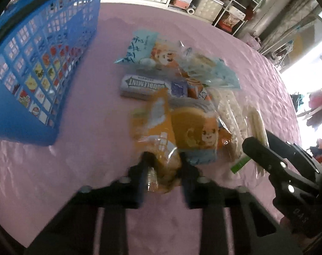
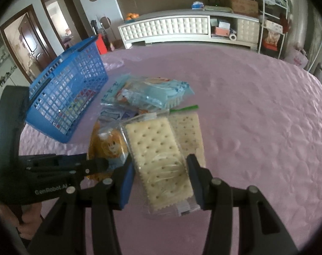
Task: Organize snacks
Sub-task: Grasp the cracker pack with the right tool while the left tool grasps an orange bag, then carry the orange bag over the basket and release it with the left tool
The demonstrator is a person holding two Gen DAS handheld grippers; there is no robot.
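A pink quilted cloth covered the table [image 2: 256, 110], with a white tufted cabinet [image 2: 167, 29] along the far wall. At the left stood a blue basket [image 2: 61, 97], its lattice wall showing colourful packets inside. Just right of it lay the snack pile: a Doublemint gum pack [image 1: 144, 86] behind, light blue wrappers [image 2: 161, 93] at the back, and an orange bread packet [image 1: 182, 131] at the front. The left gripper [image 1: 163, 159] had its fingers [image 1: 147, 159] pinched on the near end of the orange bread packet. Right of that, the right gripper [image 2: 158, 167] had its fingers [image 2: 192, 167] clamped on both sides of a clear-wrapped cracker pack [image 2: 158, 155], which tilted over a second cracker pack [image 2: 188, 131] lying on the cloth.
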